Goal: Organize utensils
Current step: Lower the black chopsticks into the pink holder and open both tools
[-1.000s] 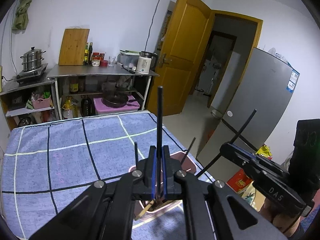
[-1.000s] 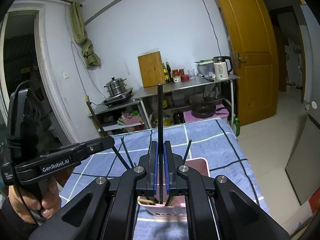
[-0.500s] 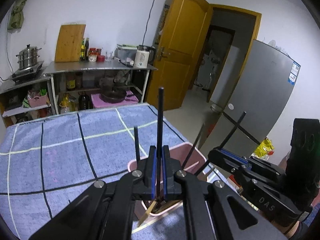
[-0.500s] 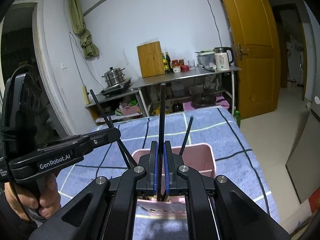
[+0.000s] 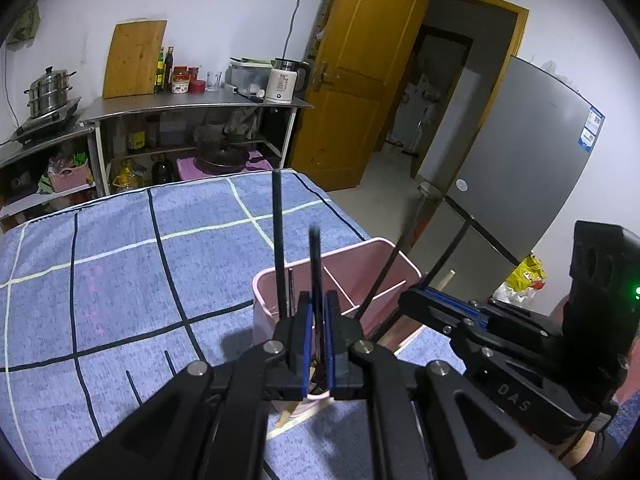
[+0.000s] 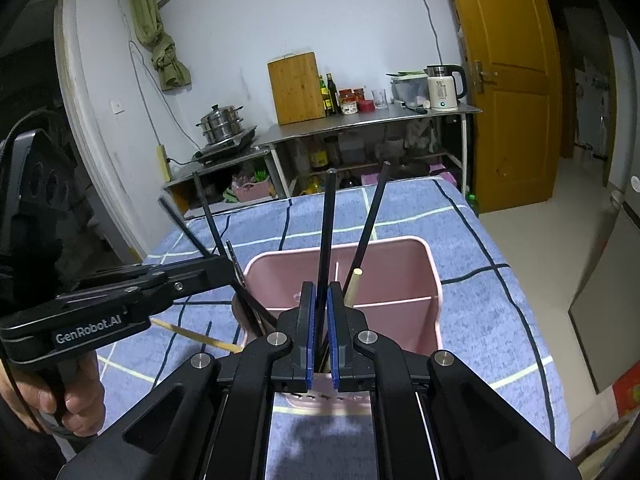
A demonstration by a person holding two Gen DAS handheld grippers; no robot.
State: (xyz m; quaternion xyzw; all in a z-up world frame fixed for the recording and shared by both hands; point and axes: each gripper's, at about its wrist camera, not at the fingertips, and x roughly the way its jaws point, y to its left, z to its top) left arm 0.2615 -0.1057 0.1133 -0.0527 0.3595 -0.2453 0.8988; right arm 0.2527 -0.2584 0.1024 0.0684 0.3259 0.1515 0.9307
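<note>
A pink divided bin (image 5: 408, 266) stands on the blue checked cloth with several black chopsticks leaning in it. My left gripper (image 5: 317, 312) hangs over the bin's near left compartment. Its jaws are opening, and a blurred black chopstick (image 5: 315, 256) is slipping down loose between the pads. Over the bin's near edge (image 6: 434, 280), my right gripper (image 6: 320, 300) is shut on another black chopstick (image 6: 327, 232), which points down into the bin. A pale wooden chopstick (image 6: 352, 286) stands in the bin beside it. Each gripper also shows from the side in the other's view.
A wooden chopstick (image 6: 200, 338) lies on the cloth (image 5: 120, 272) left of the bin. The table edge drops off just right of the bin, with a grey fridge (image 5: 520, 168) beyond. Steel shelves (image 6: 360, 120) with a kettle and pots line the far wall.
Both grippers have come down over the pink bin. The left gripper's chopstick now shows much shorter above the pads and tilts. The right one still stands clamped.
</note>
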